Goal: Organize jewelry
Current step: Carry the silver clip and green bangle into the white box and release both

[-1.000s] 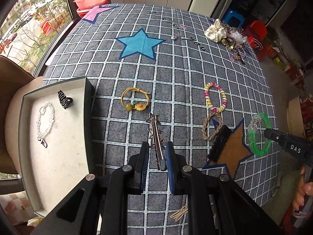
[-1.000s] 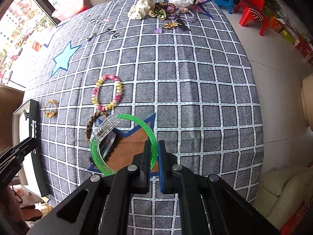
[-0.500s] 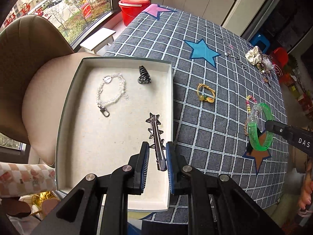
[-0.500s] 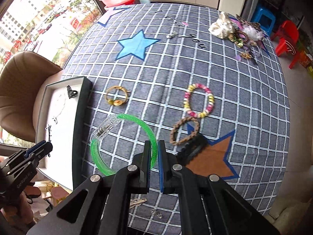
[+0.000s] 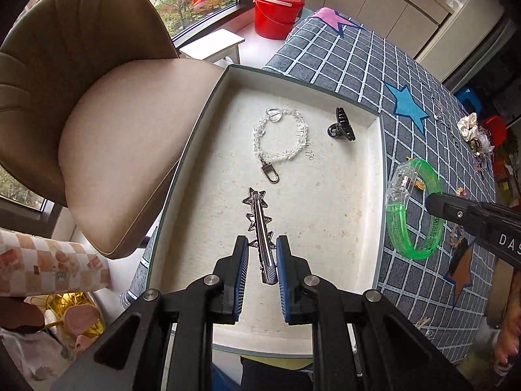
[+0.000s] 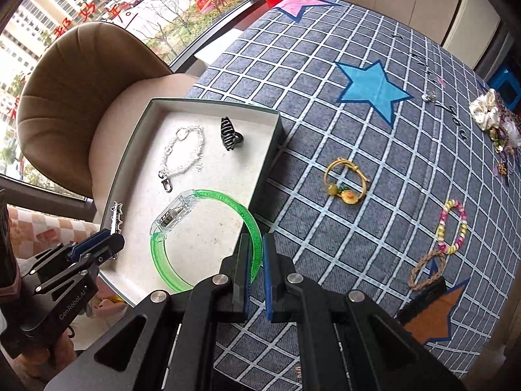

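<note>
**A:** Where is the jewelry at this moment?

**B:** Two pieces are held in the air over a shallow white tray (image 5: 380, 195) with a dark green rim. The left gripper (image 5: 262, 254) is clamped on a silver hair clip (image 5: 260, 224) studded with small stars; the clip sticks out forward between the blue pads, above the tray's floor. The right gripper (image 6: 255, 257) is pinched shut on the band of a translucent green bangle (image 6: 208, 238) with a clear plastic block on one side. Most of the bangle hangs over the tray's near right part, beside its right wall.

**A:** What already lies in the tray?

**B:** A clear beaded bracelet (image 5: 280, 138) with a metal clasp, and just beside it a black claw clip (image 5: 341, 125), both toward the far end.

**A:** And outside the tray?

**B:** The tray sits at the edge of a table covered in a grey checked cloth (image 6: 325, 114) with coloured stars. On the cloth lie a yellow bracelet (image 6: 346, 181), a pink and yellow beaded bracelet (image 6: 452, 226), and a brown braided bracelet (image 6: 426, 268) touching it. A heap of other accessories (image 6: 495, 123) lies at the far edge. A tan chair (image 5: 91, 104) stands beside the tray.
</note>
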`<state>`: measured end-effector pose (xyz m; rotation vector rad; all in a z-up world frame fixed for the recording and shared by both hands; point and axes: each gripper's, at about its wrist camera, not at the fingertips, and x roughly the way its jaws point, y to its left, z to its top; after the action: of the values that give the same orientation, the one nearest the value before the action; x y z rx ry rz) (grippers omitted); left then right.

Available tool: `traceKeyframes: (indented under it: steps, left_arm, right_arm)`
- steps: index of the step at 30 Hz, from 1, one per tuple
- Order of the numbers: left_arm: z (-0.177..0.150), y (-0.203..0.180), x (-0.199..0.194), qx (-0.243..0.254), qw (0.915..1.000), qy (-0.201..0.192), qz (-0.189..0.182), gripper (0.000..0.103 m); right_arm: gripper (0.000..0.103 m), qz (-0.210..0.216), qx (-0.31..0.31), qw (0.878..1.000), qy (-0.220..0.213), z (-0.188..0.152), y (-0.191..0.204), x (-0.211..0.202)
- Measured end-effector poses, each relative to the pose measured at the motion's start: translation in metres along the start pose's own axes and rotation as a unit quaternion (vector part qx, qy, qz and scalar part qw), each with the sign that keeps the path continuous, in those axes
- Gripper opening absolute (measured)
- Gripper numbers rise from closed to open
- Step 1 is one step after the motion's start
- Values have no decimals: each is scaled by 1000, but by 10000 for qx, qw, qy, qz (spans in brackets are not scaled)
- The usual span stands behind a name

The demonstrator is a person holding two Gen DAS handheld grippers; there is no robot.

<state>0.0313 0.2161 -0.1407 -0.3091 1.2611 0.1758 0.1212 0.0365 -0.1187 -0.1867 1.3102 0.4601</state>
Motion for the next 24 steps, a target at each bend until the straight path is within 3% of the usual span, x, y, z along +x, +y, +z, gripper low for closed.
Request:
traceKeyframes:
  steps: [14, 24]
  left_arm:
    - [21, 8, 53, 0, 9996, 210, 213, 25]
    - [38, 6, 68, 87, 9988, 139, 454, 25]
  right_arm:
    - [7, -295, -588, 9967, 476, 35, 33, 75]
    - [7, -501, -590, 9962, 402, 53, 29, 94]
